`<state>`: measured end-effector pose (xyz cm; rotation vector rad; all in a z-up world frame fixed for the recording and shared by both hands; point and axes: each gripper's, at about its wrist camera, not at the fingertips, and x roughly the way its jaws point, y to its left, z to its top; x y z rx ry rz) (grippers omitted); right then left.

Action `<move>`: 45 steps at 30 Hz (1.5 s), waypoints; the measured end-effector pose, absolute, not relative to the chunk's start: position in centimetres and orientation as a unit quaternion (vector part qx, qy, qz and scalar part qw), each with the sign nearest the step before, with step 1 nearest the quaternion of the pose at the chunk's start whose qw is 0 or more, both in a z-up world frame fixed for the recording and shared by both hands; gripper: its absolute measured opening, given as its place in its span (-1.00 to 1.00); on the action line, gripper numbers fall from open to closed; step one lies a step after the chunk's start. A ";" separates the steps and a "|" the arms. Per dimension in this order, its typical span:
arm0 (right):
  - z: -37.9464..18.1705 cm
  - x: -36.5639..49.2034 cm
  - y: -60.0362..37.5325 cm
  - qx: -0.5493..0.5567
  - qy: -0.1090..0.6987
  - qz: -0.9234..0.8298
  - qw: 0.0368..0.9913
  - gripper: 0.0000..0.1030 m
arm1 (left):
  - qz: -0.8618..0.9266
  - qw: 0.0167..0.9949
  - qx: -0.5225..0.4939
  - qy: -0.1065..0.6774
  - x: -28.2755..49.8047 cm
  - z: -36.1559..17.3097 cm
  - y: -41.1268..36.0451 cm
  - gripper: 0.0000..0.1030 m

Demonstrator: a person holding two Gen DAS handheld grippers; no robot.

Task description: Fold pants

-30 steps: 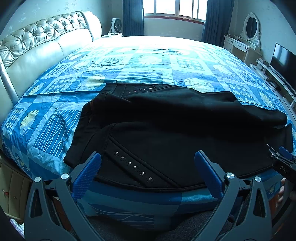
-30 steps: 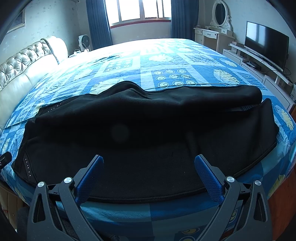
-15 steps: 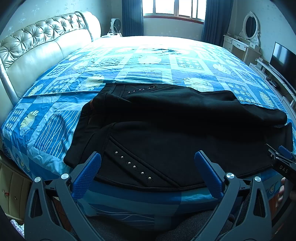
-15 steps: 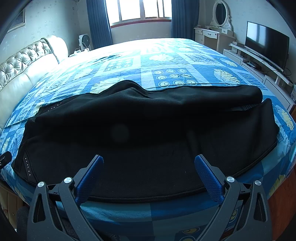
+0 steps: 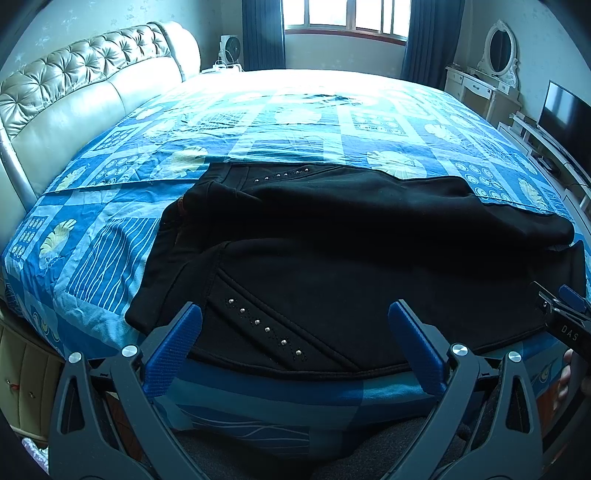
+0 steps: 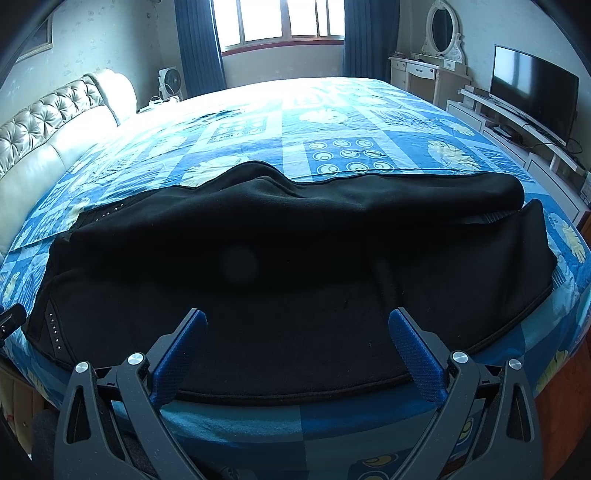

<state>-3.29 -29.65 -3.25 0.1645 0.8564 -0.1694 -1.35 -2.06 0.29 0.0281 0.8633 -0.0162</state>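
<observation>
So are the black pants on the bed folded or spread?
Folded once lengthwise: one leg of the pants lies over the other, offset, on the bed.

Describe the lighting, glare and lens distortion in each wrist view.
Left wrist view: the window backlights the room, glare washes out the far bedspread, the black pants lose nearly all detail, and fisheye bends the headboard. Right wrist view: same backlight, a faint round smudge sits over the pants, and the television looks bowed.
</observation>
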 end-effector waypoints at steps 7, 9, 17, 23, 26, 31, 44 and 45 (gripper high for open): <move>-3.3 -3.3 -29.4 0.078 0.416 -0.079 0.902 0.91 | -0.008 0.908 0.013 0.418 -1.3 0.3 -2.1 0.96; -3.3 -3.3 -29.4 0.078 0.417 -0.076 0.902 0.91 | -0.008 0.908 0.013 0.419 -1.3 0.3 -2.1 0.96; -0.7 -4.1 -33.0 0.170 0.359 -0.049 0.916 0.91 | -0.008 0.907 0.011 0.420 -1.4 0.1 -2.2 0.96; 2.4 -6.0 -43.9 0.272 0.305 -0.069 0.910 0.91 | -0.010 0.903 0.011 0.429 -1.3 -0.4 -2.1 0.96; 1.2 -8.6 -52.2 0.377 0.277 -0.110 0.877 0.91 | -0.011 0.902 0.012 0.430 -1.3 -0.5 -1.9 0.96; -4.1 -12.8 -63.4 0.512 0.236 -0.183 0.806 0.91 | -0.007 0.901 0.016 0.434 -1.2 -0.9 -1.5 0.96; -10.6 -8.9 -69.2 0.613 0.217 -0.165 0.741 0.86 | 0.047 0.890 0.006 0.454 -0.8 -2.7 0.8 0.96; -10.5 -8.7 -69.2 0.610 0.220 -0.170 0.742 0.75 | 0.050 0.889 0.005 0.454 -0.8 -2.6 0.8 0.96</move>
